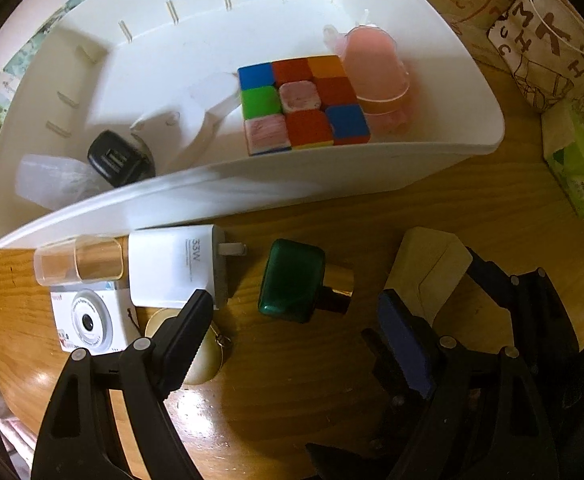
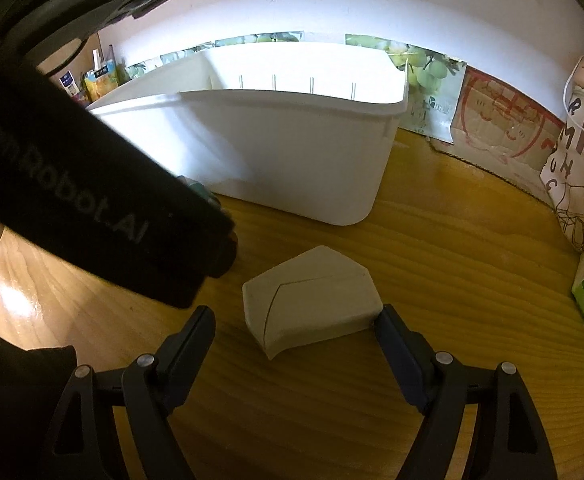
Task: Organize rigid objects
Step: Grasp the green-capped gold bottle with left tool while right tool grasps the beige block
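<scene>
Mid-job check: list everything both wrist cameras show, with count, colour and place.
Plastic bin: one, white, back of the wooden table.
Puzzle cube: one, multicoloured, in bin.
Pink cup: one, in bin beside cube.
USB charger: one, black, in bin.
33W charger: one, white, on table.
Compact camera: one, white, on table.
Clear cup: one, lying by camera.
Green bottle: one, gold cap, on table.
Beige box: one, between right fingers.
Tissue pack: one, green, table edge.
Left gripper: open.
Right gripper: open.

Left wrist view: straight down, close over the bench point(image 1: 292, 380) beside the white bin point(image 1: 292, 184).
Right wrist view: angled down, low, facing the wall.
Shared: white bin point(image 2: 292, 152), beige box point(image 2: 312, 300).
</scene>
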A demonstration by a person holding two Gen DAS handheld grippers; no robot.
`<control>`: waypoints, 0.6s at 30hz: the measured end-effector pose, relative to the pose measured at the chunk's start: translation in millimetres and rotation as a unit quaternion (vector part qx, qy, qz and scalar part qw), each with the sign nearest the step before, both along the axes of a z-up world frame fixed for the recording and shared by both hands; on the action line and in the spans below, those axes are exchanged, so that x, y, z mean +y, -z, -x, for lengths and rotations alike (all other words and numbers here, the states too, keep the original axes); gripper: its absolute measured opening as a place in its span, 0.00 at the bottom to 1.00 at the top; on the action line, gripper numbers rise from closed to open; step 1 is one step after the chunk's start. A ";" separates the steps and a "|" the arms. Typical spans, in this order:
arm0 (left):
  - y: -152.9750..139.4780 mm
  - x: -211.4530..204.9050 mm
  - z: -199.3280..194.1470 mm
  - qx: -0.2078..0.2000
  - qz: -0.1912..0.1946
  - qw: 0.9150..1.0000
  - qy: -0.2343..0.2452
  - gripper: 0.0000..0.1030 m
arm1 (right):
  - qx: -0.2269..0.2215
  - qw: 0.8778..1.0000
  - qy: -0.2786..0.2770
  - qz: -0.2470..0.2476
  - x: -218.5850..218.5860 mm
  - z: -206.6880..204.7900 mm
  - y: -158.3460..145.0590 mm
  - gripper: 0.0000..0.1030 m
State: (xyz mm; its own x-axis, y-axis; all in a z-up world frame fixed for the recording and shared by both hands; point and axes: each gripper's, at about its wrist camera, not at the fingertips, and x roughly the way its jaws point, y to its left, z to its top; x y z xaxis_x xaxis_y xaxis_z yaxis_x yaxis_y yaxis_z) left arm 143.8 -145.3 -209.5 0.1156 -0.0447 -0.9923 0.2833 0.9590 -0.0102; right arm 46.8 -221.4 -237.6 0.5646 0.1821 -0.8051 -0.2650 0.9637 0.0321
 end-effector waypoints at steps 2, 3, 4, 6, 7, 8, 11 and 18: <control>-0.6 -2.7 -0.9 -0.005 -0.003 1.000 0.004 0.83 | 0.000 1.000 0.003 0.000 -0.5 -0.1 0.7 0.78; -0.8 -3.8 -1.5 -0.007 -0.005 1.000 0.005 0.82 | 0.000 1.000 0.003 0.000 -0.7 -1.3 1.0 0.77; -1.0 -4.5 -2.0 -0.008 -0.006 1.000 0.005 0.81 | -0.003 1.000 0.005 0.000 -1.1 -2.0 1.3 0.77; -2.3 -8.3 -1.6 -0.013 -0.011 1.000 0.006 0.78 | -0.003 1.000 0.008 0.000 -1.7 -2.2 1.8 0.77; -2.8 -10.8 -2.6 -0.016 -0.014 1.000 0.008 0.75 | -0.004 1.000 0.009 0.000 -2.1 -2.7 2.0 0.77; -3.5 -13.1 -3.1 -0.020 -0.017 1.000 0.011 0.73 | -0.004 1.000 0.009 0.000 -2.6 -2.9 2.3 0.76; -4.3 -17.5 -1.8 -0.028 -0.025 0.999 0.015 0.64 | -0.005 1.000 0.011 0.000 -2.6 -3.4 3.1 0.74; 10.3 -22.0 -3.9 0.014 0.001 1.000 -0.006 0.46 | -0.007 1.000 0.012 0.001 -1.6 -2.1 4.1 0.70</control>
State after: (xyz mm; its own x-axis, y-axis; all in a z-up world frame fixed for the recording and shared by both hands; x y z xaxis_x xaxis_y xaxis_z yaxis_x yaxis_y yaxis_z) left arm 147.7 -167.3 -219.8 0.0884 -0.0460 -0.9950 0.2716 0.9622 -0.0204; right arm 48.9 -223.0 -241.6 0.5809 0.1670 -0.7967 -0.2417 0.9700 0.0271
